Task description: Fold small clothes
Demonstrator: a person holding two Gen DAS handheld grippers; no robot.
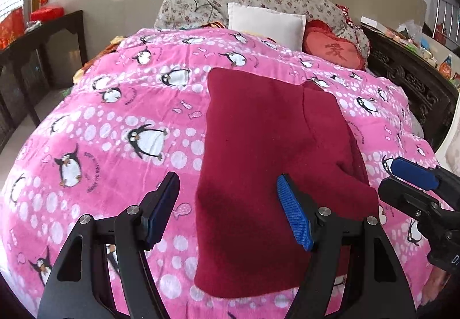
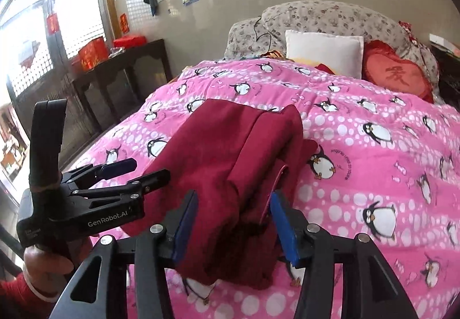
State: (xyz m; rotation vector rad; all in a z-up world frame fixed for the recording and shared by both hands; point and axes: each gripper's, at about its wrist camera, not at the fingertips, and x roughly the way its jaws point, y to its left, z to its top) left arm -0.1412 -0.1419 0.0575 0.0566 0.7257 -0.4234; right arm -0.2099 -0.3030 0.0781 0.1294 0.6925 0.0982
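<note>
The dark red garment (image 1: 258, 161) lies folded on the pink penguin blanket (image 1: 100, 132), well short of the white pillow (image 1: 266, 24). From the left wrist its near edge hides behind the left gripper (image 1: 227, 209), fingers wide and empty. Only the right wrist view shows the garment's thick near fold between the right gripper (image 2: 234, 221) fingers, parted, pads apparently not pressing.
</note>
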